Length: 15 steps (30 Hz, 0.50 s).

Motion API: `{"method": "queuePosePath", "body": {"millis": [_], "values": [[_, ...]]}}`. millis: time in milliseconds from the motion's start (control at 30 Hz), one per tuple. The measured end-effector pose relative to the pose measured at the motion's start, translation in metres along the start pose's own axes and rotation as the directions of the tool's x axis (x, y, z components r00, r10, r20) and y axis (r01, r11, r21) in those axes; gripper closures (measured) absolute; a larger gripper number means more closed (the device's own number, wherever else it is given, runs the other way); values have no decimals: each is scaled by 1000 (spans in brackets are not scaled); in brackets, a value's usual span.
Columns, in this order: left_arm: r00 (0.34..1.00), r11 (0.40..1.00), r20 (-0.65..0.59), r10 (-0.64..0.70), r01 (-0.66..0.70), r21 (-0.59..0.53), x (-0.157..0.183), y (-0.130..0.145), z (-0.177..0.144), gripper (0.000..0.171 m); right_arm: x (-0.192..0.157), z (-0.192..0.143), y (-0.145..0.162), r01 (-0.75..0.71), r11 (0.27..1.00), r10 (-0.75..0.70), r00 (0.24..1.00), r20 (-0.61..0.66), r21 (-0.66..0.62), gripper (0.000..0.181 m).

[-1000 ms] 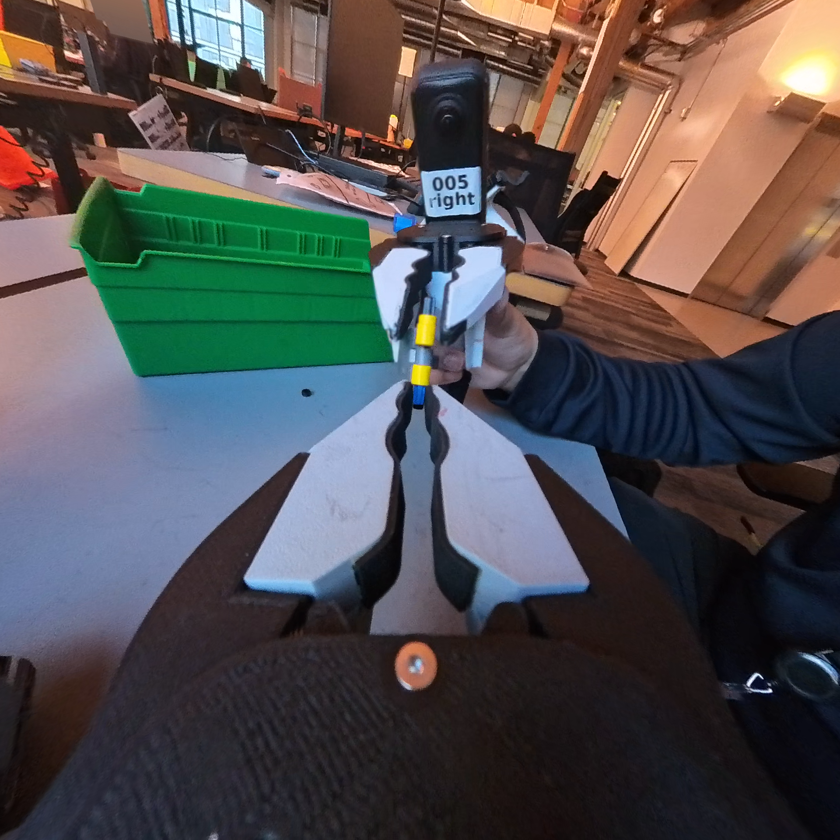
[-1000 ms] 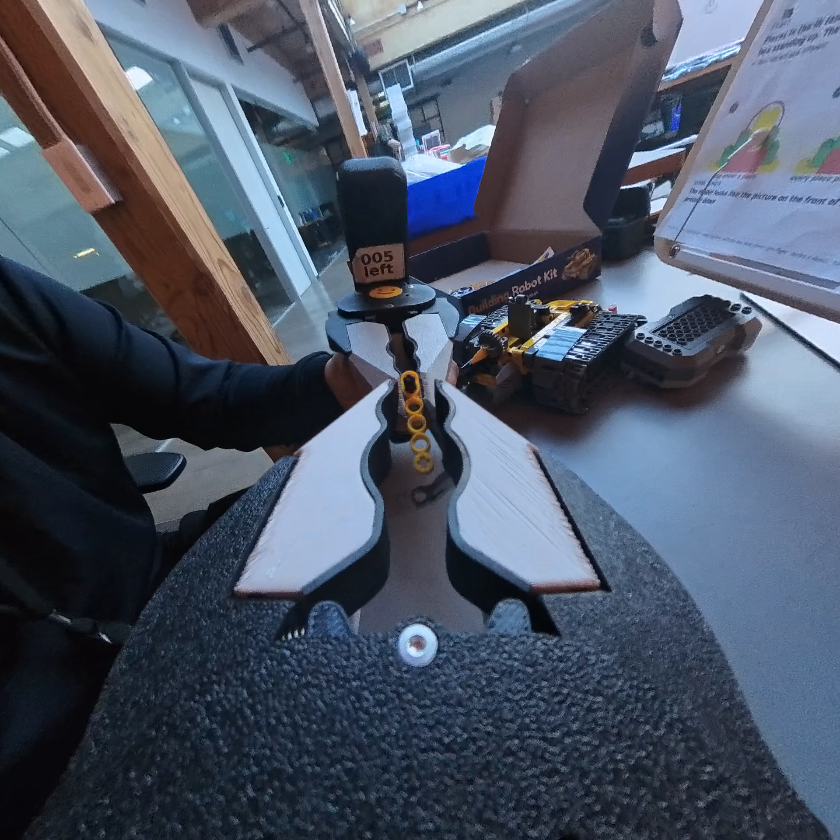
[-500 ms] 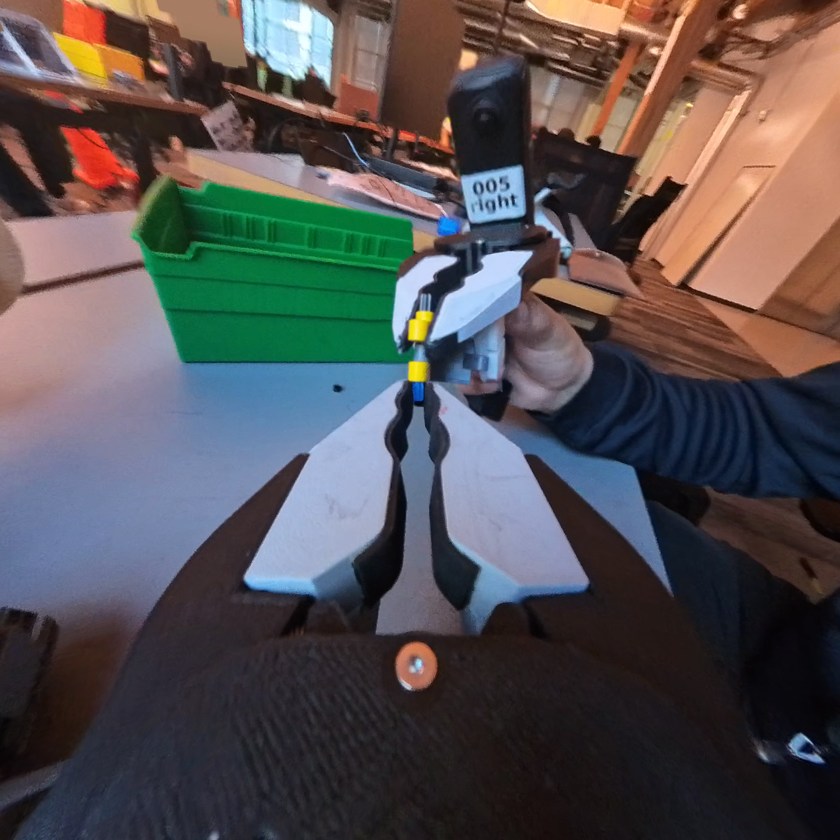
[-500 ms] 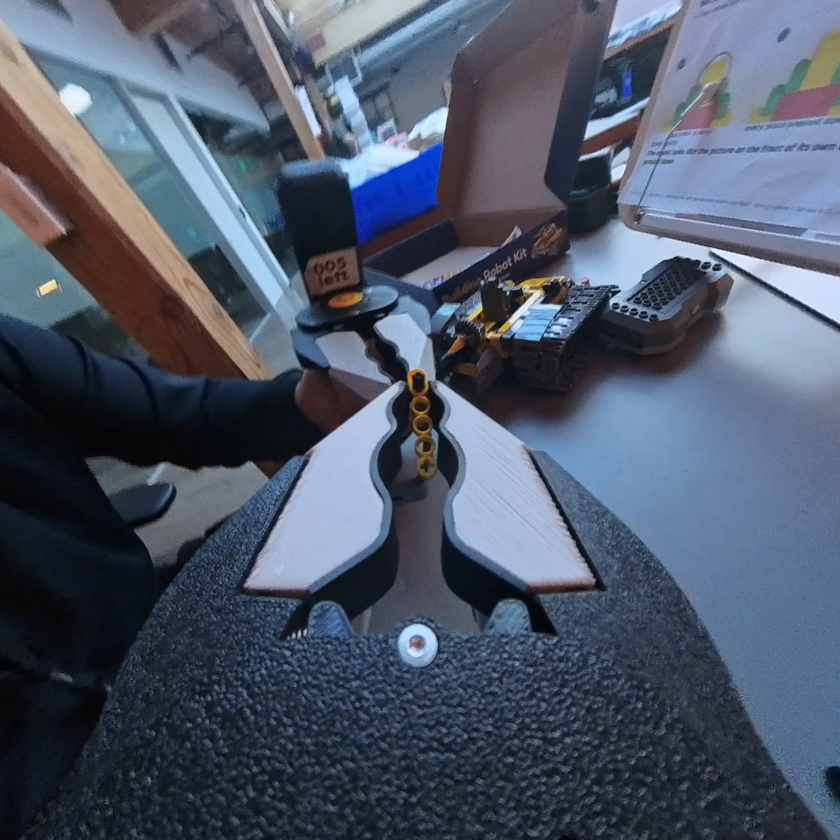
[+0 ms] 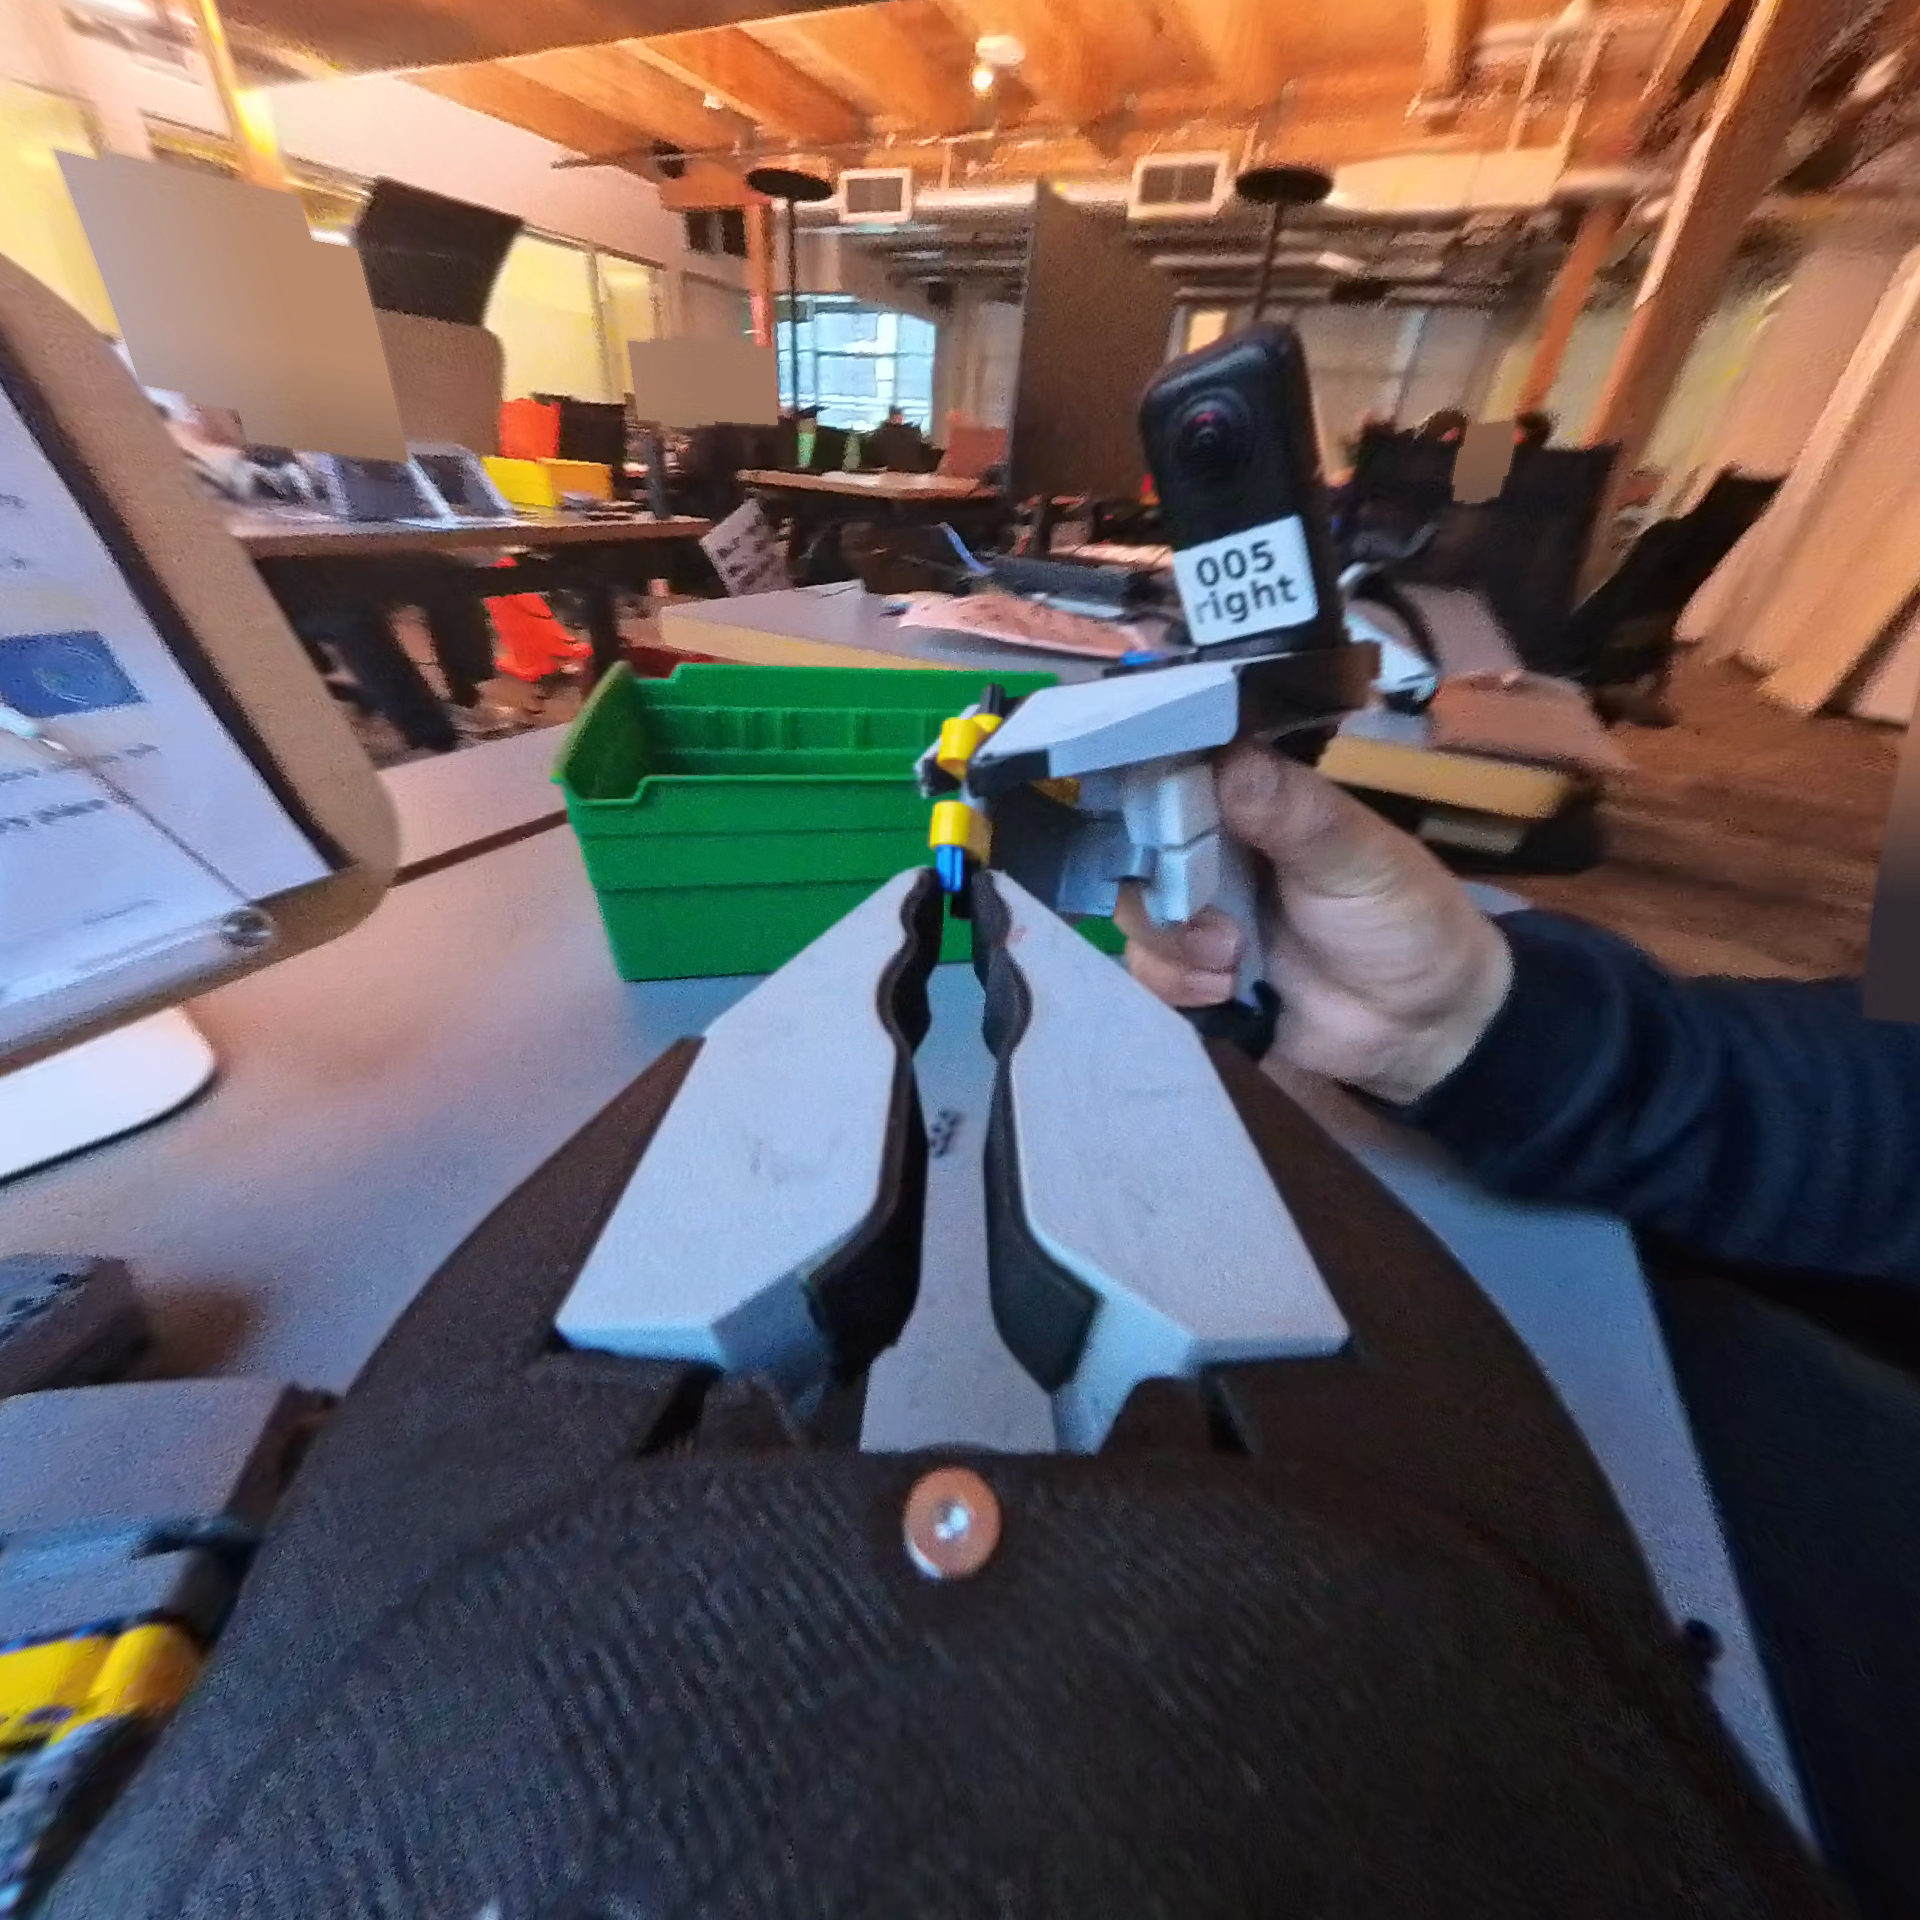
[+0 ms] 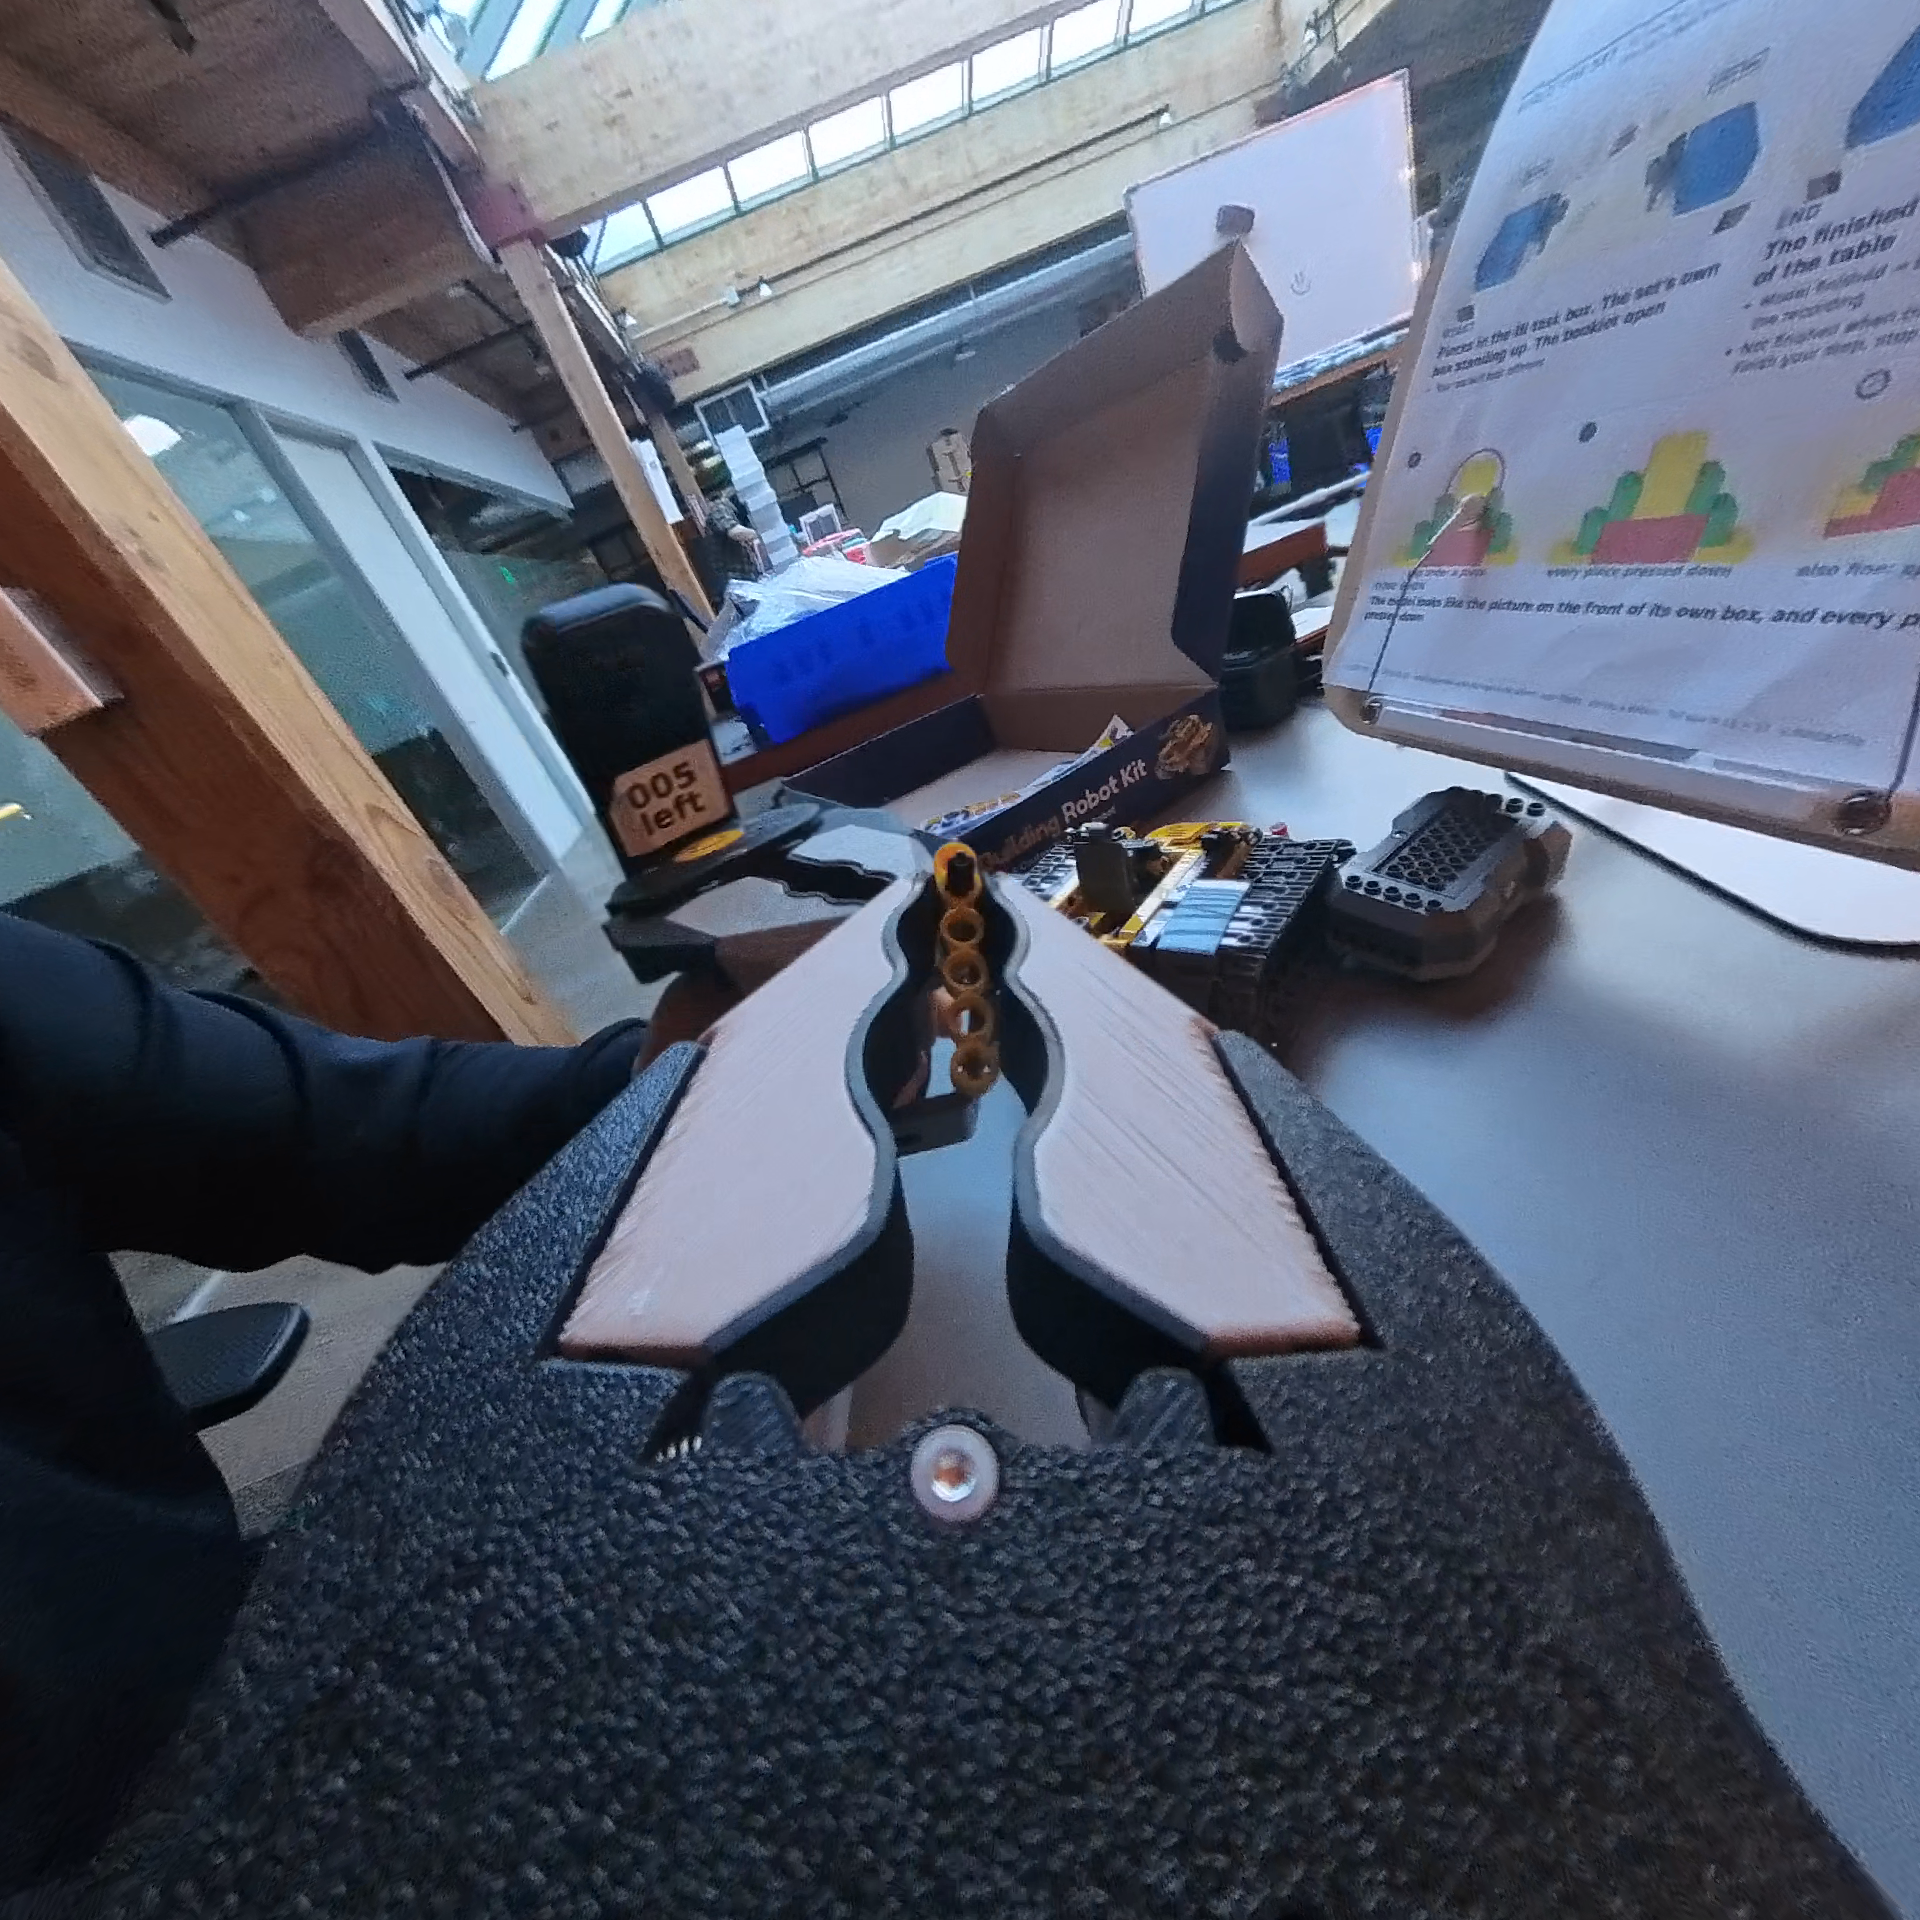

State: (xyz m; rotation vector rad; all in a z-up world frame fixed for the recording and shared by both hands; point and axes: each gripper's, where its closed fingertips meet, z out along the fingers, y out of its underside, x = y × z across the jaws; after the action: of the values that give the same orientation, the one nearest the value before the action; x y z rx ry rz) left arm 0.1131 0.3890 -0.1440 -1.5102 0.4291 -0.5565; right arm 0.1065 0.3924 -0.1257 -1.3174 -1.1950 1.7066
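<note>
My right gripper (image 6: 958, 883) is shut on a yellow holed beam (image 6: 964, 977) with a black pin (image 6: 956, 864) at its far end. In the left wrist view this gripper (image 5: 966, 769) shows side-on, held by a hand (image 5: 1351, 914), with the small assembly's yellow collars (image 5: 954, 740) and blue end (image 5: 945, 868) sticking out of its tips. My left gripper (image 5: 954, 896) has its fingers nearly together around that blue end. In the right wrist view it (image 6: 831, 868) meets the beam's tip from the left. Both are held above the grey table (image 5: 468, 1039).
A green bin (image 5: 790, 821) stands behind the grippers. An instruction board on a stand (image 6: 1662, 468) is at the right, also in the left wrist view (image 5: 125, 727). A black-and-yellow tracked model (image 6: 1195, 914), a black part (image 6: 1444, 873) and an open cardboard box (image 6: 1091, 582) lie beyond. My two grippers' fingertips are within a few centimetres of each other. The black-and-yellow tracked model (image 6: 1195, 914) is about 15 centimetres from my left fingertips. It turns up in the left wrist view (image 5: 112, 1465) as well.
The right gripper has turned from facing the left camera to side-on, with the assembly still between both. Both views have swung, and the board has come into the left wrist view.
</note>
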Motion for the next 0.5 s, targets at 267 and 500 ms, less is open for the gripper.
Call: {"method": "queuePosePath", "body": {"millis": [267, 500], "values": [[891, 923, -291, -349, 380, 57, 9, -10, -3, 171, -7, -2, -6, 0, 999, -2, 999, 41, 43, 178], [900, 929, -249, -359, 371, 3, -6, 3, -4, 171, 8, -34, -29, -145, 968, 122, 985, 119, 204, 177]]}}
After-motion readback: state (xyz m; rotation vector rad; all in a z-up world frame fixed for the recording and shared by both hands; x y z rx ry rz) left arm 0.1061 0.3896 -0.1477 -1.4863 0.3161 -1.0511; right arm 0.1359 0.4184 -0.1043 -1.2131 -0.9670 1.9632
